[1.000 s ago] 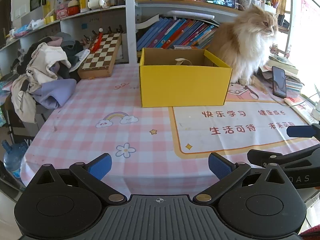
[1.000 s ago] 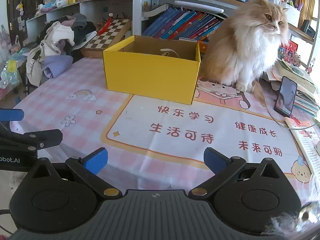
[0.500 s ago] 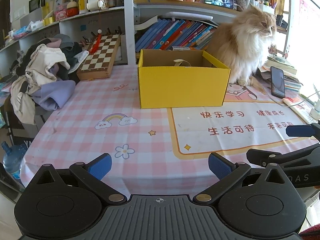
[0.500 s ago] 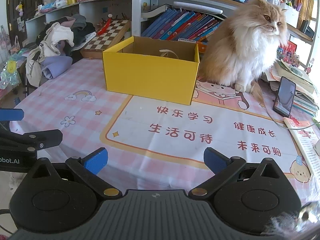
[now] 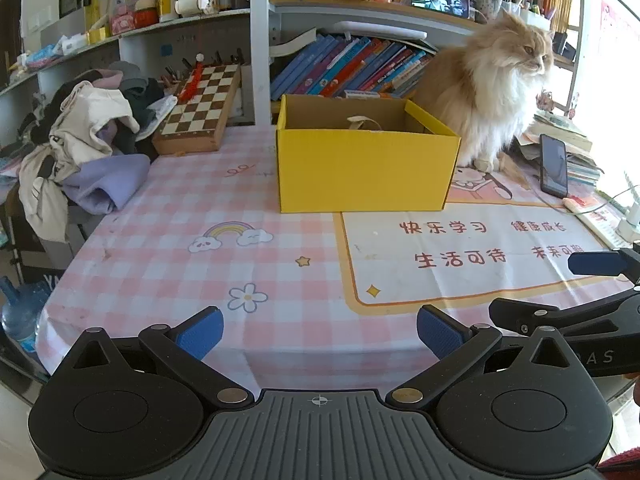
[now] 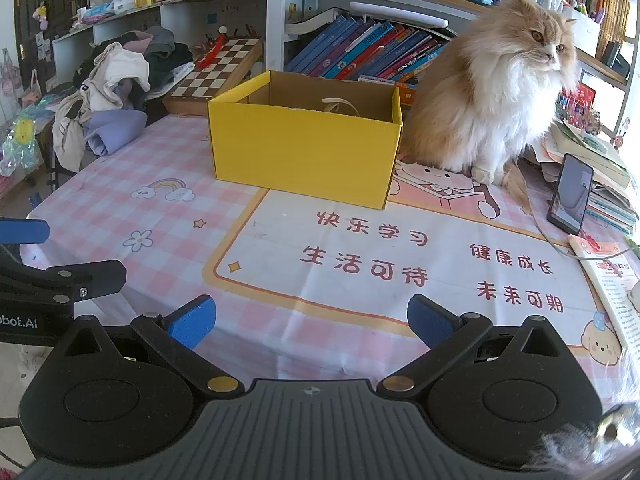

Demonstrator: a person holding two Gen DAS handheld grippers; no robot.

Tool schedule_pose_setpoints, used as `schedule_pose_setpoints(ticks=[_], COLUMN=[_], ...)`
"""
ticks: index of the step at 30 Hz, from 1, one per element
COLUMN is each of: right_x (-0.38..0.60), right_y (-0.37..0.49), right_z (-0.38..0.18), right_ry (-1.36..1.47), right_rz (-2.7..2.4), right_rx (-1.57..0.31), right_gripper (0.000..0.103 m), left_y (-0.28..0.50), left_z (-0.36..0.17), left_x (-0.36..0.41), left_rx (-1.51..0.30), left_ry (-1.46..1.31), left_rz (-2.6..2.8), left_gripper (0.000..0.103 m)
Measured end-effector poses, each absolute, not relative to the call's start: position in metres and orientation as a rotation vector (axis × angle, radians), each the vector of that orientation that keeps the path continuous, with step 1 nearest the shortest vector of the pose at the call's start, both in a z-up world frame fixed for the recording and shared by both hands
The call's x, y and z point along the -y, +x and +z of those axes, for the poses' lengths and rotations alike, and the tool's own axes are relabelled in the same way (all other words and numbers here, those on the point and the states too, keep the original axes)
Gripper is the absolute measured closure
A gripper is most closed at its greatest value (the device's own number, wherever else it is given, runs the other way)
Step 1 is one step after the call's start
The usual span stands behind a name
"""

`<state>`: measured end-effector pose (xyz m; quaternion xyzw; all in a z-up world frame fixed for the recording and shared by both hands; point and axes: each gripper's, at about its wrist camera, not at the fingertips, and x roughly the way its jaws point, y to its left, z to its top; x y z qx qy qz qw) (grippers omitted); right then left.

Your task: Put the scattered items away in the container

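Yellow box [image 5: 366,170] stands at 12 o'clock on the table [image 5: 168,240], beside the cat [image 6: 492,92]. Judged light, stiff cardboard; a pale strap [image 5: 362,123] inside looks soft, best pinched at its loop. Left gripper [image 5: 318,330] and right gripper [image 6: 310,320] are spread wide, empty. Versus earlier views, the box sits marginally lower in frame; otherwise unchanged.

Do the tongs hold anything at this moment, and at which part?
Nothing is held. The left tongs and right tongs are both open and empty above the table.
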<state>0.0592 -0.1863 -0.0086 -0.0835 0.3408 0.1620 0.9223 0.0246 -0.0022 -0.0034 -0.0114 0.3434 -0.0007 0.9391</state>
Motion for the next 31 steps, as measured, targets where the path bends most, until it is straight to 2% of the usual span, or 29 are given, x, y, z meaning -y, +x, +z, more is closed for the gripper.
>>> schedule_pose_setpoints(ticks=[31], right_x=[0.1892], right_y=[0.0642], right_z=[-0.0112], right_ry=[-0.175], right_rz=[0.328], right_rx=[-0.716], right_gripper=[0.0], left_y=[0.0254], left_z=[-0.0074], left_x=[0.003], left_rx=[-0.702], left_ry=[-0.027], left_rz=[-0.012], left_gripper=[0.0])
